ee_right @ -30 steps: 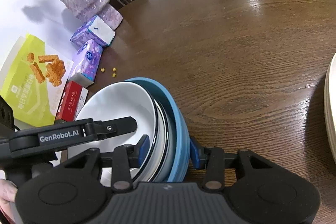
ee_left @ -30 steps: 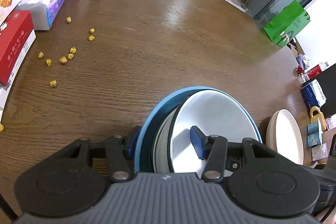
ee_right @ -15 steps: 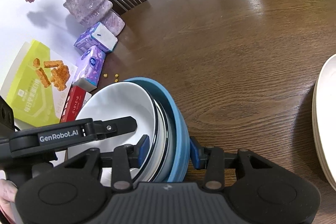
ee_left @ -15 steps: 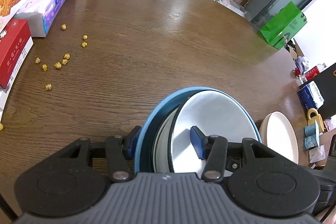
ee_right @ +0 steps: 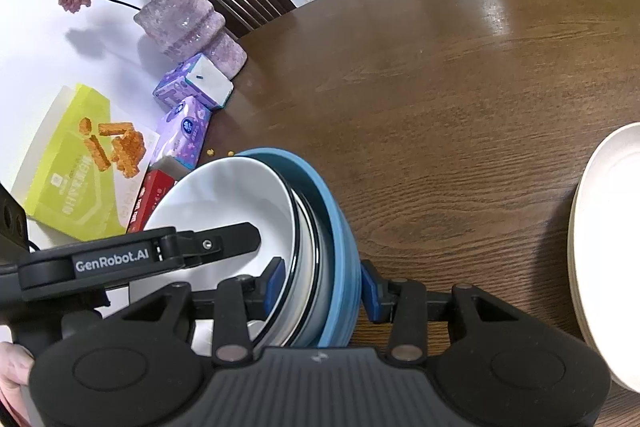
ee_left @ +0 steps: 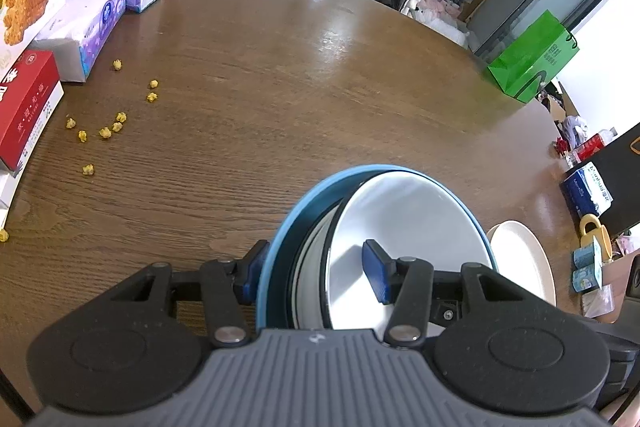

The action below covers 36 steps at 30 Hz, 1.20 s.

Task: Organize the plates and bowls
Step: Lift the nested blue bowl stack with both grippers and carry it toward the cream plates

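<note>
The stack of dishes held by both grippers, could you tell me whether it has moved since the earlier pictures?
Yes. The stack of dishes has moved closer to the cream plates, which now fill more of the right wrist view.

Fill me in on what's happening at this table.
A person is working two handheld grippers on one stack of dishes: a blue plate with white bowls nested in it. The left gripper clamps one side of the stack, the right gripper the other, so both carry it tilted above the wooden table. A pile of cream plates sits off to the right. Yellow crumbs lie near the tissue packs.
</note>
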Each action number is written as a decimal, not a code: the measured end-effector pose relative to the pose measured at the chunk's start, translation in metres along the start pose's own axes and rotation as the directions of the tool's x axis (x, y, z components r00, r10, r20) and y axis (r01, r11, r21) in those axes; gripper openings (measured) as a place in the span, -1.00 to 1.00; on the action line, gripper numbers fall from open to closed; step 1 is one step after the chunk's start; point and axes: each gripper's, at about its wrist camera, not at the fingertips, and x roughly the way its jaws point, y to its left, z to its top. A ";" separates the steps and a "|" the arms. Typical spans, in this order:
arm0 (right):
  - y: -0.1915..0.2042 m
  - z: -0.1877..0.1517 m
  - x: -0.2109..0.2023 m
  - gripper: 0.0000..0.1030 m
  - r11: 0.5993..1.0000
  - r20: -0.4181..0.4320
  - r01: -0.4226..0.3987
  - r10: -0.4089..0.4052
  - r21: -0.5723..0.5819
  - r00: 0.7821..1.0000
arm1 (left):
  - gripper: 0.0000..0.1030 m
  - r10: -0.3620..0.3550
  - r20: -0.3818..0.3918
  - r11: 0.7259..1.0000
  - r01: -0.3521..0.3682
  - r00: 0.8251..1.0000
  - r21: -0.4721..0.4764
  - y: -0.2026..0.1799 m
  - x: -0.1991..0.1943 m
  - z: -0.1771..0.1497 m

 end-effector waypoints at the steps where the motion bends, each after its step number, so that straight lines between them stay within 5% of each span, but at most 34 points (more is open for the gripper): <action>1: 0.000 0.000 -0.001 -0.23 1.000 0.001 -0.001 0.001 -0.001 1.000 | -0.02 0.000 0.001 1.000 0.000 1.000 0.000 -0.001 -0.001 0.000; 36: -0.037 0.004 -0.045 -0.23 1.000 0.069 0.008 -0.009 0.010 0.998 | -0.02 -0.038 0.026 0.998 0.036 0.999 0.053 -0.060 0.001 -0.005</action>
